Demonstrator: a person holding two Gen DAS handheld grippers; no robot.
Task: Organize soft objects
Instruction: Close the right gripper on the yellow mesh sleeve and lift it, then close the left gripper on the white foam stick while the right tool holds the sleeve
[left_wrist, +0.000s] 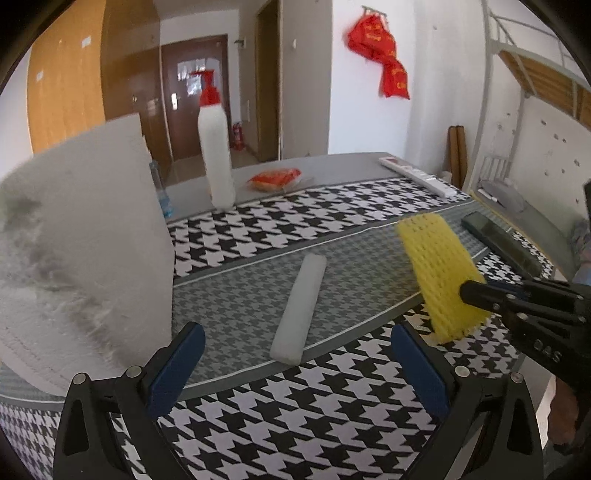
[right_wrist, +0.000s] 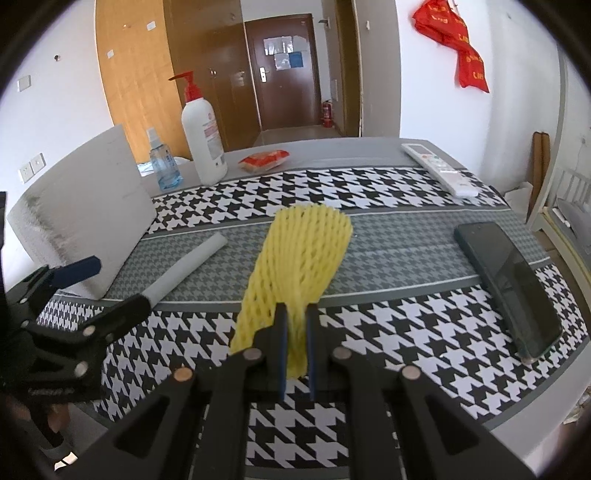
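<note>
Mesh of yellow foam, a ribbed netted sleeve (right_wrist: 295, 269), sits pinched at its near end between the nearly closed fingers of the right tool (right_wrist: 295, 354), lifted over the houndstooth-patterned surface (right_wrist: 388, 314); the left tool (left_wrist: 295, 369) gapes wide, gripping nothing; a smooth white foam cylinder (left_wrist: 299, 306) lies flat ahead of it, beside a white foam slab (left_wrist: 85, 240) propped upright.

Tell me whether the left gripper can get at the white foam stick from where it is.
Probably yes. The left gripper is open and the white foam stick lies straight ahead on the patterned cloth, nothing between them. The right gripper, holding the yellow foam net, is off to the side.
</note>
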